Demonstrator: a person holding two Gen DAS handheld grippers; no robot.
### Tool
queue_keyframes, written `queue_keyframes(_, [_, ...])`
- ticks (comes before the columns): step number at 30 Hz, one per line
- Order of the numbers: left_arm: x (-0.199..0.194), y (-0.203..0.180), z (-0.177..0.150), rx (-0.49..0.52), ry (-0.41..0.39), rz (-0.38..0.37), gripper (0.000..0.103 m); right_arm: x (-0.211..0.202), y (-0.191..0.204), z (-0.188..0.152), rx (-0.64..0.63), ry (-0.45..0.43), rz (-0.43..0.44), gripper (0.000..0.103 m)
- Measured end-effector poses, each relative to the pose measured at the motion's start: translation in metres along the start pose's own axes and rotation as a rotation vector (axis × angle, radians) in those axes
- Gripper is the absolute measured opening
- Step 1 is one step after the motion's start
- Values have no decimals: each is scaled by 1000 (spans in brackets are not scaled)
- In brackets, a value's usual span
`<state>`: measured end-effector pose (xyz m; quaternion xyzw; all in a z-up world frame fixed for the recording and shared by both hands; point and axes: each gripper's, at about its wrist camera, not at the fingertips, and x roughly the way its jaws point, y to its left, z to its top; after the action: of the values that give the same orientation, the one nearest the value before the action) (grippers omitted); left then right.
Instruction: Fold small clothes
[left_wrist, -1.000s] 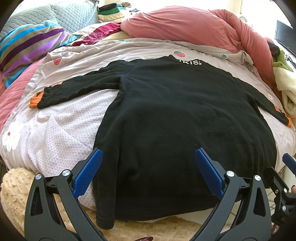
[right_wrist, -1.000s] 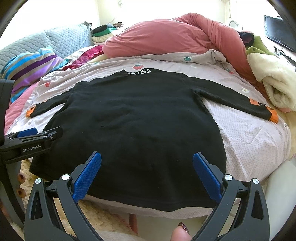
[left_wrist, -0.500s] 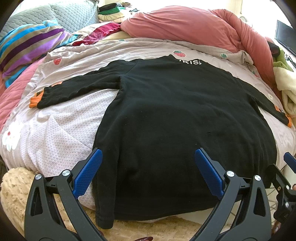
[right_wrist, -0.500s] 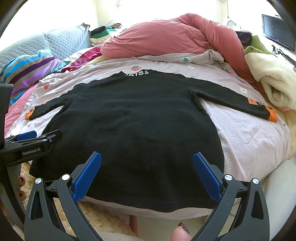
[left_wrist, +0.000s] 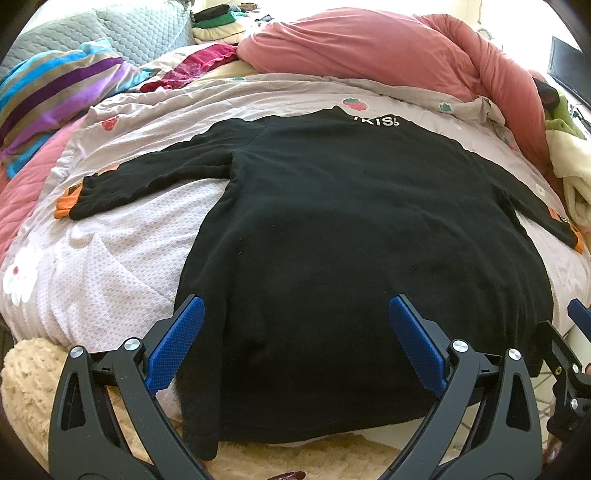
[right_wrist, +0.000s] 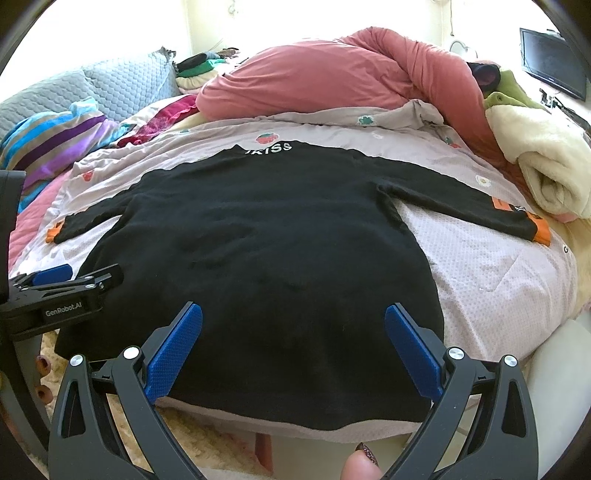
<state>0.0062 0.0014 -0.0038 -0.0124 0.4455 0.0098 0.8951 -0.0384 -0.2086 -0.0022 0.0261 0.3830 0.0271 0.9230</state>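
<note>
A black long-sleeved sweater (left_wrist: 351, 229) with white letters at the collar and orange cuffs lies flat, sleeves spread, on a pale pink sheet (left_wrist: 103, 273); it also shows in the right wrist view (right_wrist: 266, 251). Its hem hangs over the bed's near edge. My left gripper (left_wrist: 295, 314) is open and empty just in front of the hem's left half. My right gripper (right_wrist: 293, 314) is open and empty in front of the hem's right half. The left gripper also shows at the left edge of the right wrist view (right_wrist: 62, 284).
A pink duvet (left_wrist: 369, 48) is heaped at the back of the bed. A striped blanket (left_wrist: 55, 92) lies at the back left, a cream blanket (right_wrist: 546, 166) at the right. A fluffy beige rug (left_wrist: 26, 373) lies below the bed edge. A dark screen (right_wrist: 554, 66) stands far right.
The right wrist view has tilted slightly, so the sweater sits a little lower in it. The left gripper and the sweater have not visibly moved.
</note>
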Motion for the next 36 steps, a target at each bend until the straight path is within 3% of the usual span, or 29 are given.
queue_keyframes(16, [21,-14,35,12,19,3,94,25,-26,23,45,0,-24,99])
queue_keyframes(36, [63,-45,97,44,64,-49,94,66,-94,64,175,11,-139,99])
